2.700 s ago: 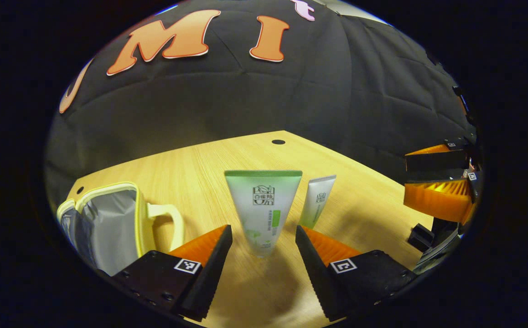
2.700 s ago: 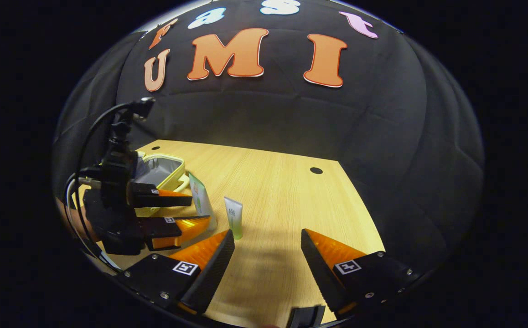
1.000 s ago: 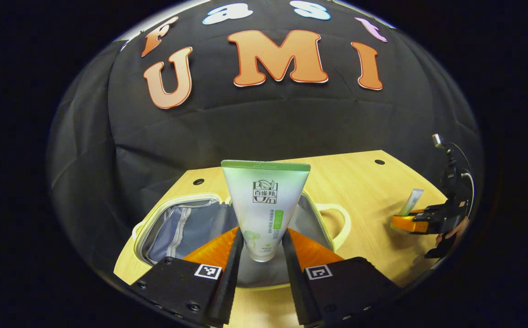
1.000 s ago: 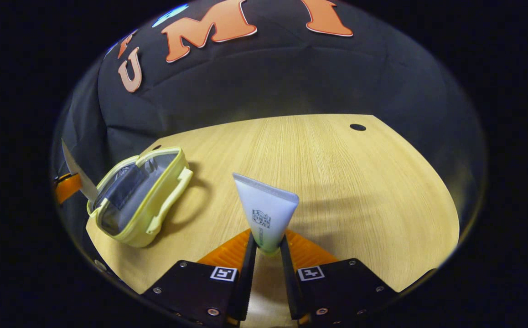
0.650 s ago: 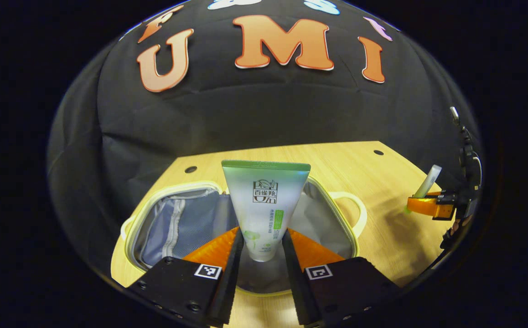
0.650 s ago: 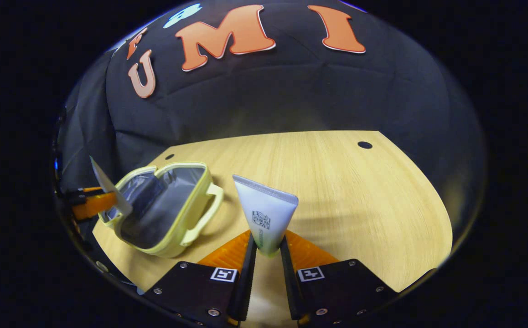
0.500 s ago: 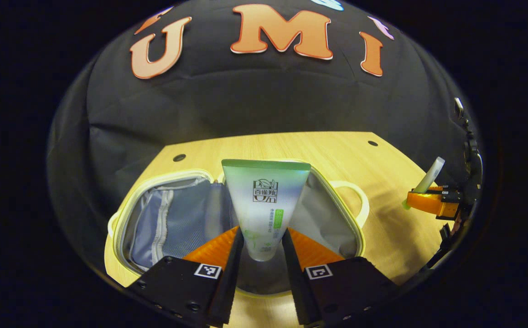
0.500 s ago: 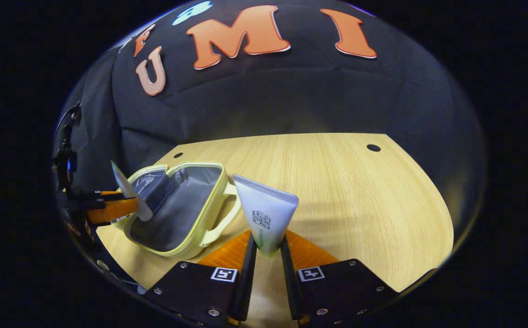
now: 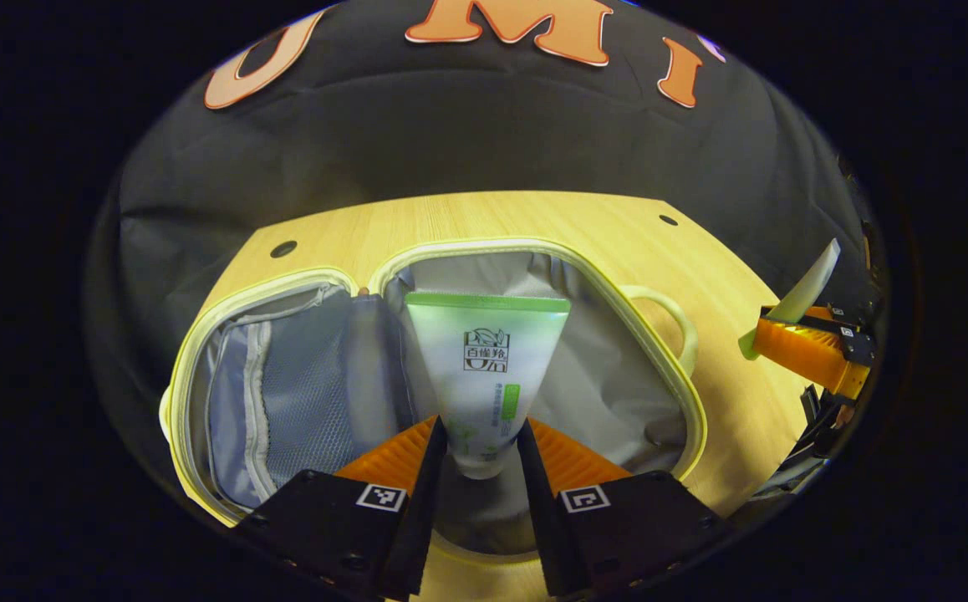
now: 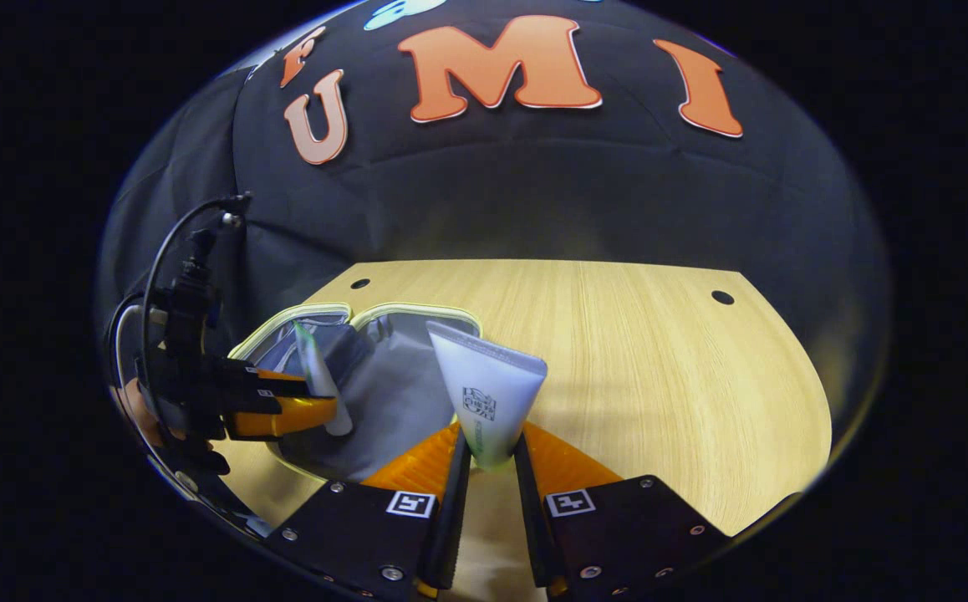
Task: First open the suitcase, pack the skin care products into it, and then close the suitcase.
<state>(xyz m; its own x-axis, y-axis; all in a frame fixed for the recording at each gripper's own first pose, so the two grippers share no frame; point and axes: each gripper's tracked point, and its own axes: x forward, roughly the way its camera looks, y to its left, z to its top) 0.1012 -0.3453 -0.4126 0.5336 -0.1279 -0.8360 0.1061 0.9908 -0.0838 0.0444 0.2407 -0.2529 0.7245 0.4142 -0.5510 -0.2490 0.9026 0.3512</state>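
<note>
1. Both tubes have been carried over to the suitcase since the earlier frame.
2. The left hand-held gripper pinches the large tube above the open suitcase.
3. The right hand-held gripper clamps the small tube.
4. Opened; packing and closing remain.

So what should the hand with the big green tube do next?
Probably lower it a little and let go. The left tool is shut on the big green tube, which hangs over the grey lining of the open suitcase, so it should drop inside. The right tool waits with the smaller tube.
</note>
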